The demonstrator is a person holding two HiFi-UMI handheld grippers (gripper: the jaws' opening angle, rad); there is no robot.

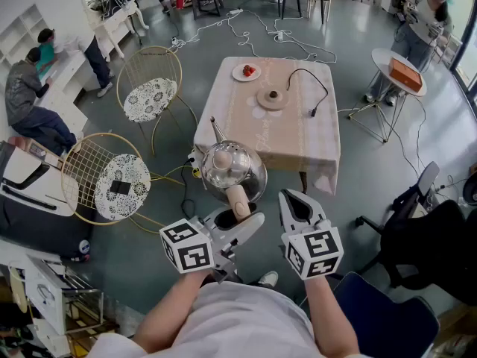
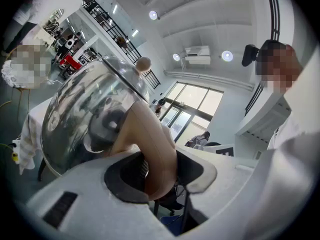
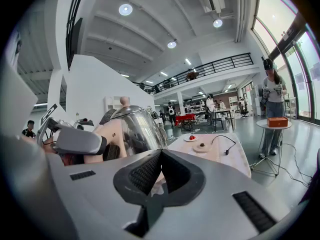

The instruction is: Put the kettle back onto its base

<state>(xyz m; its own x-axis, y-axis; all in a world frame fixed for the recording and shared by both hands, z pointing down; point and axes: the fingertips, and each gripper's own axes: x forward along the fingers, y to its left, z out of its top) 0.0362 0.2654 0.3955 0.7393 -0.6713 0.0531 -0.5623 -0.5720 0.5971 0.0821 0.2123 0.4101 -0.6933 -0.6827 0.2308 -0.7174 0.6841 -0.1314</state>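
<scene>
The steel kettle (image 1: 235, 166) with a glass-like shiny body, thin spout and beige knob hangs in the air off the table's near left corner. My left gripper (image 1: 238, 218) is shut on its beige handle (image 2: 155, 149), and the kettle body (image 2: 90, 114) fills the left gripper view. The round beige base (image 1: 273, 98) lies on the table (image 1: 313, 136) with its black cord (image 1: 313, 88) trailing right. My right gripper (image 1: 297, 200) is shut and holds nothing, just right of the handle. In the right gripper view the kettle (image 3: 137, 129) is at left and the base (image 3: 202, 146) is beyond.
A white plate with red fruit (image 1: 246, 71) sits at the table's far left. Two gold wire chairs (image 1: 149, 88) (image 1: 104, 177) stand left of the table. A round side table with an orange box (image 1: 399, 73) and a person (image 1: 421, 17) are at right. A dark office chair (image 1: 417, 237) is near right.
</scene>
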